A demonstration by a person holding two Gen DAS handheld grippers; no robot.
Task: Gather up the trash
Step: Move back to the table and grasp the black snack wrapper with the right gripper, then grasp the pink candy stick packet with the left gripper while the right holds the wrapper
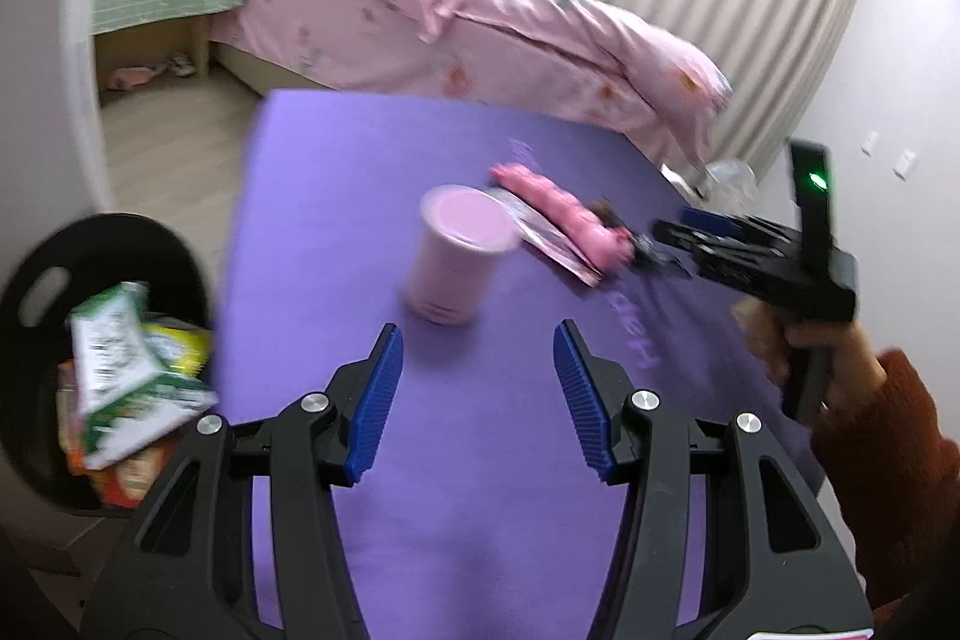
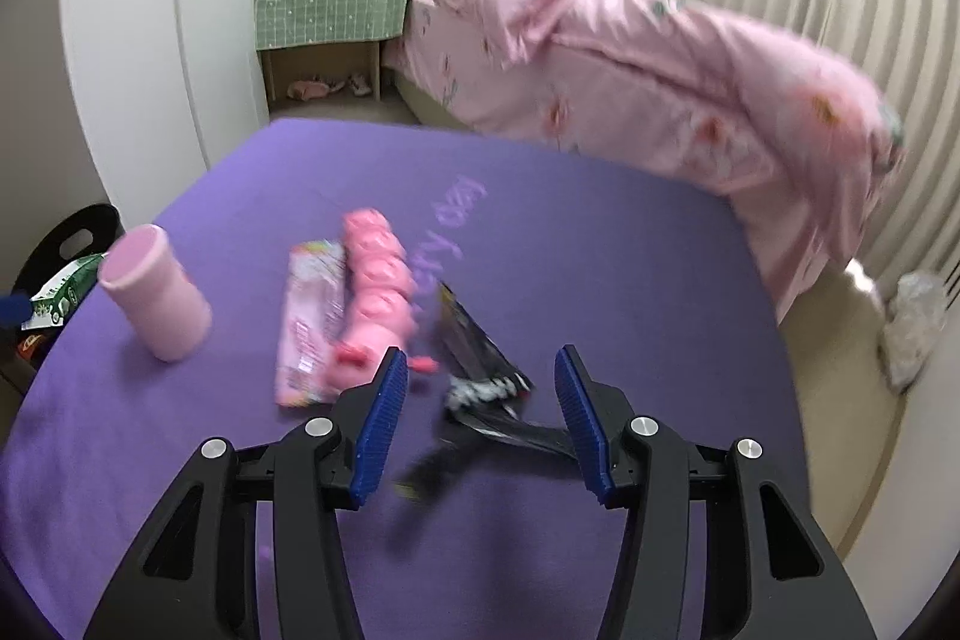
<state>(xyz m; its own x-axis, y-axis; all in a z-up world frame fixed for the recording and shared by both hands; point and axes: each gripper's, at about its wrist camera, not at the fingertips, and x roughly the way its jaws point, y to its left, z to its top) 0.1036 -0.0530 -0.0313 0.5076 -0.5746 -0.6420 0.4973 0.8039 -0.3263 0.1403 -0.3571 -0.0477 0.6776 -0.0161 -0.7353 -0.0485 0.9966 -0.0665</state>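
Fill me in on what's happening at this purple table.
A person is clearing trash off the purple table with a hand-held gripper in each hand. The black bin beside the table already holds cartons and wrappers. The left gripper is open and empty, pointed toward the pink cup. The right gripper is open around a black wrapper, not yet pinching it. A pink pack and a pink wrapper also remain on the table.

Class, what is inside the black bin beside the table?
The bin holds a green-and-white carton on top, with yellow and orange wrappers beneath it. Whatever lies deeper is covered.
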